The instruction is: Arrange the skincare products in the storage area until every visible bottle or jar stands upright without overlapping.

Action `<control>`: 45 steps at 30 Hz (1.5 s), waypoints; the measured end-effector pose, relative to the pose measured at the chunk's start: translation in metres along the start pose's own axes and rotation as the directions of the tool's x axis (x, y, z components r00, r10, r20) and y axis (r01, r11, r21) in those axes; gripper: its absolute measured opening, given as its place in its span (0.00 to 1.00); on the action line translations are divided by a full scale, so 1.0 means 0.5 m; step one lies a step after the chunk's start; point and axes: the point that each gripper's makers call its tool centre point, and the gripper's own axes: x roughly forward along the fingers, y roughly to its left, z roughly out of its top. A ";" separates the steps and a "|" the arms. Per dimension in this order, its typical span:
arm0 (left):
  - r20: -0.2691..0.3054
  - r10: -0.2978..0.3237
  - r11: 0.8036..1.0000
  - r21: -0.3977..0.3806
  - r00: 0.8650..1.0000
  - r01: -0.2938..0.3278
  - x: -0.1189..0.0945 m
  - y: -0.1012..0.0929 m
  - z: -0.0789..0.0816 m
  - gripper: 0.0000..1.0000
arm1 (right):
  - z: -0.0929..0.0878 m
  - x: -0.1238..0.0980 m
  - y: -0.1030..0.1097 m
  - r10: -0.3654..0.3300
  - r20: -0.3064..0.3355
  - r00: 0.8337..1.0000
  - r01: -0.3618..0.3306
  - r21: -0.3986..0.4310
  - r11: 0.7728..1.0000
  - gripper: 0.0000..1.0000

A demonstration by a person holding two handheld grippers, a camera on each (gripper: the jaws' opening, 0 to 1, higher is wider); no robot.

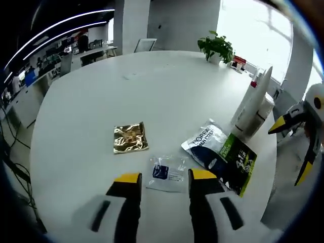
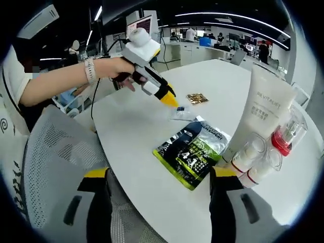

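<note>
My left gripper (image 1: 165,176) is open just above the white table (image 1: 152,86), its yellow tips either side of a small clear sachet (image 1: 167,173). A gold sachet (image 1: 130,137) lies to its left, and a black, green and silver pouch (image 1: 220,154) lies flat to its right. Beyond the pouch a tall white tube (image 1: 251,104) stands upright with small bottles beside it. My right gripper (image 2: 159,172) is open and empty over the near table edge, short of the pouch (image 2: 195,149). The tube (image 2: 263,111), small white bottles (image 2: 250,157) and a red-capped clear bottle (image 2: 286,134) stand at the right.
A grey mesh chair (image 2: 55,167) sits under my right gripper. A person's hand holds the left gripper (image 2: 167,96) over the clear sachet (image 2: 182,114), with the gold sachet (image 2: 196,98) behind. A potted plant (image 1: 216,48) stands at the far edge. The right gripper (image 1: 291,148) enters from the right.
</note>
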 end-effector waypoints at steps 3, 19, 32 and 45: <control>-0.032 0.008 1.000 0.021 0.999 -0.007 0.014 0.010 -0.011 0.28 | 0.001 0.002 0.000 0.004 0.001 1.000 -0.004 0.006 1.000 0.79; -0.077 0.015 0.993 0.121 0.997 -0.005 0.048 0.002 -0.024 0.20 | 0.006 0.016 -0.003 0.017 -0.005 1.000 -0.017 0.017 1.000 0.78; -0.077 0.053 0.974 0.224 0.996 -0.035 0.029 -0.045 -0.025 0.14 | 0.023 0.032 0.000 0.034 0.000 0.999 -0.034 0.003 0.999 0.77; -0.092 0.135 0.942 0.322 0.987 -0.099 0.031 0.005 -0.043 0.02 | 0.045 0.054 0.001 0.063 0.033 0.997 -0.063 0.022 0.998 0.74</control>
